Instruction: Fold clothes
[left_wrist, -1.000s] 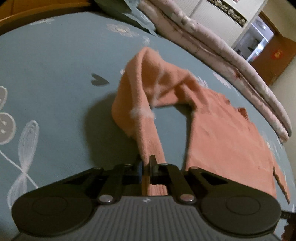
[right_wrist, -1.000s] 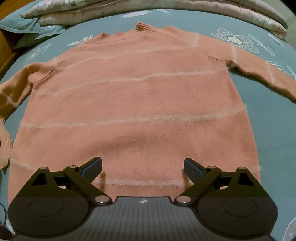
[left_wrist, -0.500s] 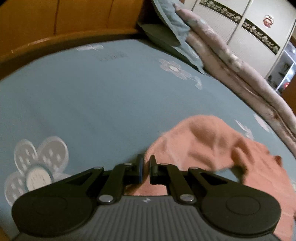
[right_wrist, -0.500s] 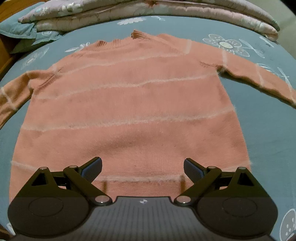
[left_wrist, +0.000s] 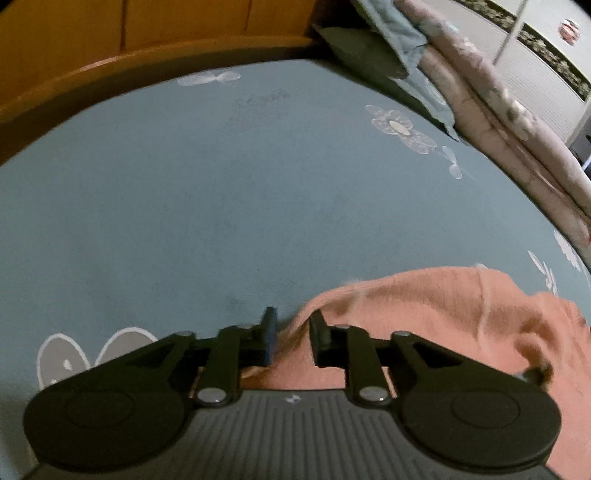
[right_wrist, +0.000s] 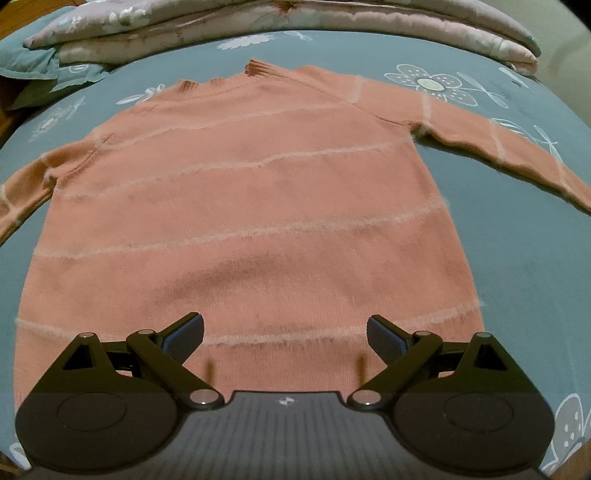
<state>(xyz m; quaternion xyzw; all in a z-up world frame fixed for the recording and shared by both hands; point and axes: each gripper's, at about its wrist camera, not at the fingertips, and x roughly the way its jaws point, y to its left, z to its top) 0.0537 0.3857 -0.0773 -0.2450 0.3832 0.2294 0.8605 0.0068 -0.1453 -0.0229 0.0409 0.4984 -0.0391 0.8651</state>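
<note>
An orange sweater (right_wrist: 251, 206) with pale stripes lies flat on the blue bed sheet (right_wrist: 517, 258), neck at the far side, both sleeves spread out to the sides. My right gripper (right_wrist: 284, 338) is open wide and empty, hovering over the sweater's hem. In the left wrist view, the sweater's left sleeve (left_wrist: 424, 314) lies on the sheet (left_wrist: 221, 203). My left gripper (left_wrist: 291, 334) is partly open with the sleeve's edge lying between and under its jaws; it no longer pinches the cloth.
A folded pink floral quilt (right_wrist: 295, 14) and a blue pillow (right_wrist: 29, 62) lie along the bed's far side. A wooden bed frame (left_wrist: 110, 55) borders the sheet on the left. A white wardrobe (left_wrist: 535, 55) stands beyond the quilt.
My left gripper carried the sleeve outward to the left, laid it down on the sheet, and its jaws have opened off the cloth. My right gripper has pulled back slightly, still open.
</note>
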